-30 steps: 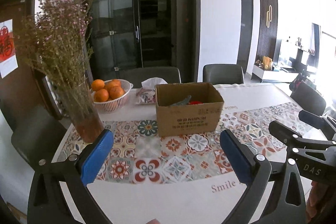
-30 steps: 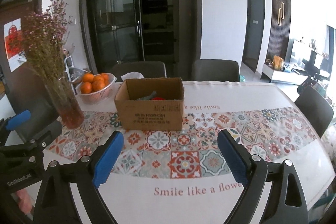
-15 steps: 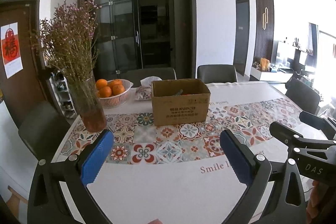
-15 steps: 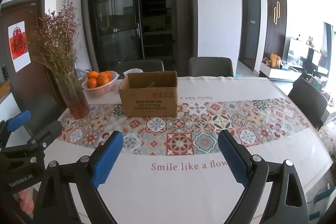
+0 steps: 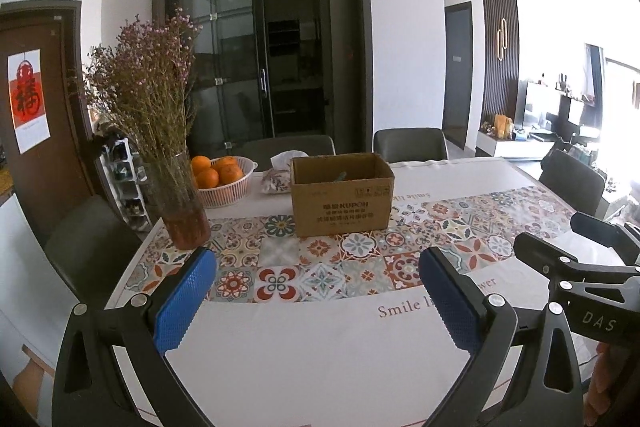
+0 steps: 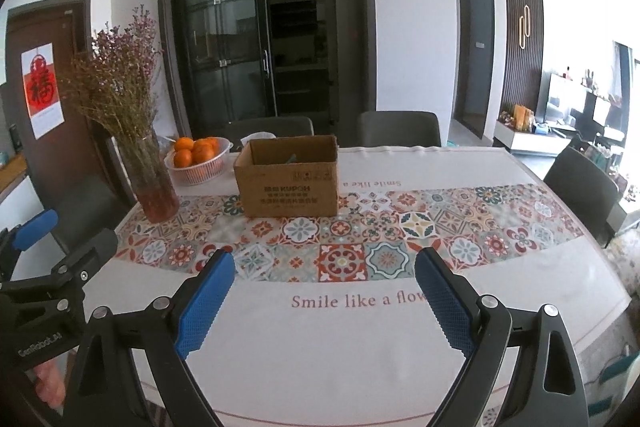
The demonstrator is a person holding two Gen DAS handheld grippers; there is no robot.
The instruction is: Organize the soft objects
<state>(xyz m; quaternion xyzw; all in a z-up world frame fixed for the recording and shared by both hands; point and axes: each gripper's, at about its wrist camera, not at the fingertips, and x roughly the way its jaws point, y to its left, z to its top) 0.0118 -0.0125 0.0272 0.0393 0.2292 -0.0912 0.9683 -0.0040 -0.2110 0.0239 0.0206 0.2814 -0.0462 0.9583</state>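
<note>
The table (image 5: 320, 355) filled most of what I saw, covered by a white cloth with a band of patterned tiles (image 6: 360, 231) across its middle and the words "Smile like a flow…" printed nearer me. Grey chairs (image 6: 398, 129) stood along its far edge and another at the right side. On the tiled band, well ahead of both my tools, sat an open cardboard box (image 5: 342, 195); inside it I could only make out a sliver of something bluish-green (image 6: 291, 159) over the rim, too small to name. Left of the box stood a glass vase (image 5: 182, 203) of dried pink flowers, and between vase and box, farther back, a white basket of oranges (image 5: 222, 179). Just behind the box lay a patterned tissue pack (image 5: 276, 179). My left gripper (image 5: 316, 291) hovered over the near white part of the cloth with its blue pads (image 5: 182, 303) spread wide and nothing between them; the box lay far beyond, roughly centred in the gap. My right gripper (image 6: 324, 291) was likewise spread wide and empty above the printed words, with the box far ahead and slightly left of its gap. Each tool showed at the edge of the other's view, side by side.
</note>
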